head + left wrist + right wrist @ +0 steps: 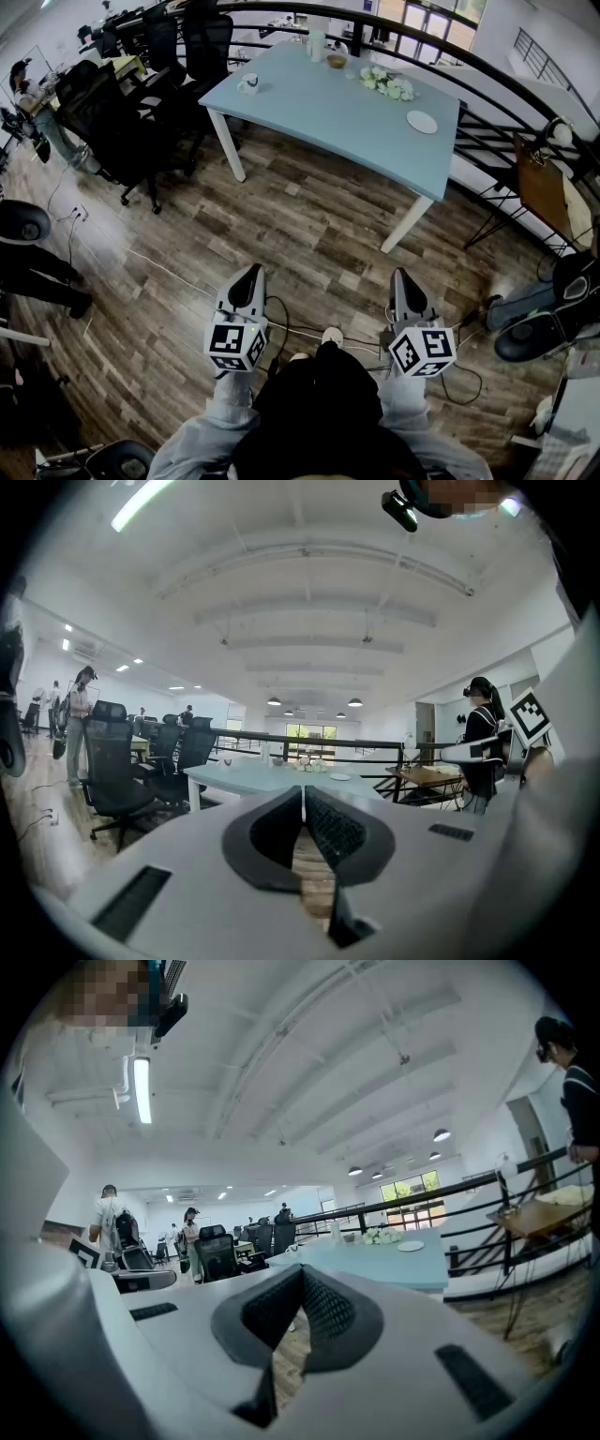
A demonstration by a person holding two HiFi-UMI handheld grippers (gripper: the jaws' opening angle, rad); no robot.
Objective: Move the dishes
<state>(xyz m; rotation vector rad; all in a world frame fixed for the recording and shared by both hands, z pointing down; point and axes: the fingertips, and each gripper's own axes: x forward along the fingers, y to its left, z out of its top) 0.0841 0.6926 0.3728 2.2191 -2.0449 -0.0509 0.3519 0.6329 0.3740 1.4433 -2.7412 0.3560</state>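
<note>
A light blue table (319, 112) stands some way ahead on the wood floor. On it are a white plate (422, 121) near the right end, a white cup (249, 83) at the left end, a small brown bowl (337, 61) and a bunch of white flowers (386, 83) at the back. My left gripper (251, 273) and right gripper (401, 275) are held close to my body, far short of the table. Both are shut with nothing between the pads, as the left gripper (303, 789) and the right gripper (302, 1269) show in their own views. The plate (410, 1246) also shows in the right gripper view.
Black office chairs (122, 122) crowd the left of the table. A black railing (506, 103) runs behind it, with a wooden easel board (542, 187) at the right. Cables (300, 333) trail over the floor near my feet. Other people (80, 714) stand about the room.
</note>
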